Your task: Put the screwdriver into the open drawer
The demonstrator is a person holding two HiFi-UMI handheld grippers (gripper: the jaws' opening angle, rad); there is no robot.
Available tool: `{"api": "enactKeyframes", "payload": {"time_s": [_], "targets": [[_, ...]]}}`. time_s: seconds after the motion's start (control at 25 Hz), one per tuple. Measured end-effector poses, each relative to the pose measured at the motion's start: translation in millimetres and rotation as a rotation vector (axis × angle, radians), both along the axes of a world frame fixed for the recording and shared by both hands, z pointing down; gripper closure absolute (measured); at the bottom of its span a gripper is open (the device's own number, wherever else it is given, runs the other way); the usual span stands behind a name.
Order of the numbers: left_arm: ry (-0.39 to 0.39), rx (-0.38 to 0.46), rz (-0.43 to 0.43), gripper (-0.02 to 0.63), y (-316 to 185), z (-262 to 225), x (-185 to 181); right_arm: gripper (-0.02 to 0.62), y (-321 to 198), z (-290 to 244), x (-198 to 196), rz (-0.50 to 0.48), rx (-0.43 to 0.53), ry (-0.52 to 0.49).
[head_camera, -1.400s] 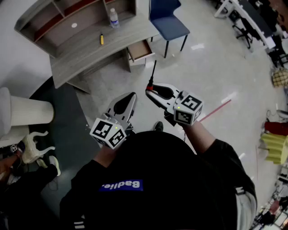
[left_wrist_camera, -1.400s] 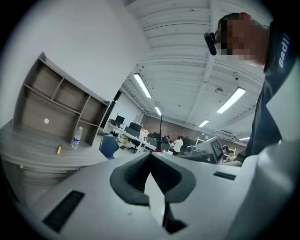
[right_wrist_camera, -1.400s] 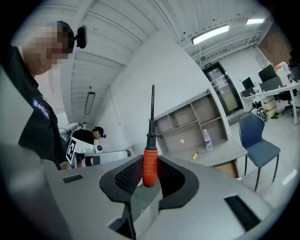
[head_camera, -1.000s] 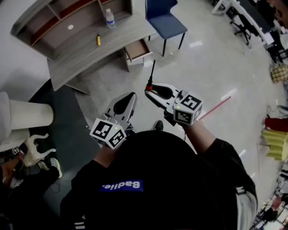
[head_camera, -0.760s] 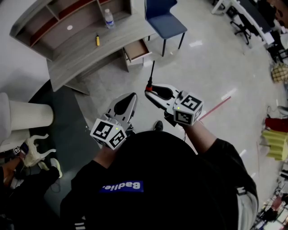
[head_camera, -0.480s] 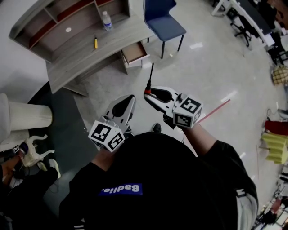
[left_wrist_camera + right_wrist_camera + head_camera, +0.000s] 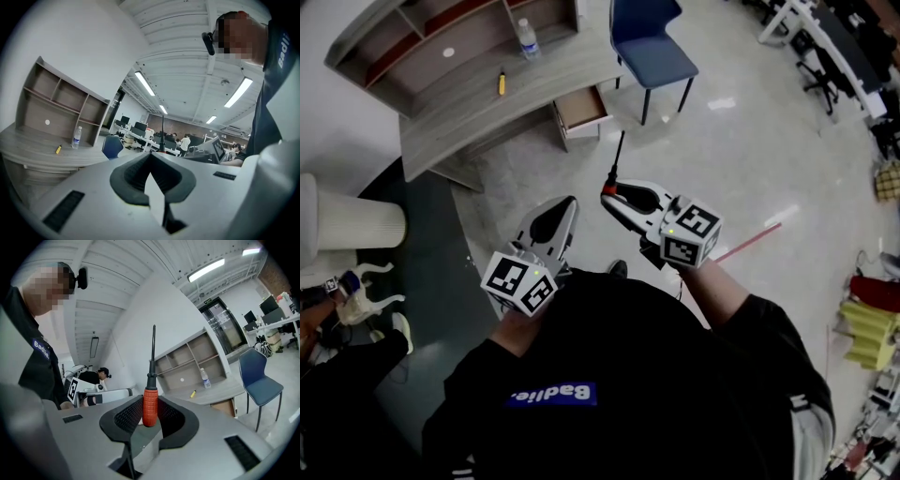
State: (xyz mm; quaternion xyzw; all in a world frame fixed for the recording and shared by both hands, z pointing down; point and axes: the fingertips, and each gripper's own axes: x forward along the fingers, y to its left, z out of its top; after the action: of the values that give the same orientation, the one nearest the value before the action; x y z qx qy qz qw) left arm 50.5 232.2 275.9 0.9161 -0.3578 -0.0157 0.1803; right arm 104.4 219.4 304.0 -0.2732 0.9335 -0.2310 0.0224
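Observation:
My right gripper (image 7: 608, 193) is shut on the red handle of the screwdriver (image 7: 149, 407). Its black shaft (image 7: 619, 154) points ahead toward the desk. The same grip shows in the right gripper view, where the pads (image 7: 129, 417) press the handle from both sides. The open drawer (image 7: 581, 106) sticks out of the grey desk (image 7: 478, 108) well ahead of both grippers, and it also appears in the right gripper view as the drawer (image 7: 224, 407). My left gripper (image 7: 569, 202) is held beside the right one, shut and with nothing in it.
A blue chair (image 7: 651, 49) stands right of the drawer. On the desk are a water bottle (image 7: 528, 37) and a small yellow object (image 7: 501, 82), with a shelf unit (image 7: 441, 28) behind. A white ribbed bin (image 7: 352, 223) and a person's shoes (image 7: 366, 300) are at the left.
The person and both grippers have shifted a little across the floor, so the desk sits slightly differently in view. The screwdriver stays gripped in the right gripper.

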Motion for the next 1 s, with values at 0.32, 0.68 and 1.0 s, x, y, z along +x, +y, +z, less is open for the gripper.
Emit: {"api": "enactKeyframes", "payload": {"time_s": [0.32, 0.68, 1.0], "targets": [[-0.002, -0.013, -0.018, 0.604, -28.5, 9.1, -1.5, 0.48, -33.2, 11.9, -2.0, -0.007, -0.026, 0.007], [0.018, -0.03, 0.017, 0.604, -101.7, 22.5, -35.2, 0.48, -106.9, 20.7, -36.6, 0.027, -0.03, 0.038], [0.044, -0.028, 0.079, 0.604, -192.6, 18.5, -73.9, 0.48, -191.2, 22.0, -73.3, 0.094, -0.05, 0.065]]}}
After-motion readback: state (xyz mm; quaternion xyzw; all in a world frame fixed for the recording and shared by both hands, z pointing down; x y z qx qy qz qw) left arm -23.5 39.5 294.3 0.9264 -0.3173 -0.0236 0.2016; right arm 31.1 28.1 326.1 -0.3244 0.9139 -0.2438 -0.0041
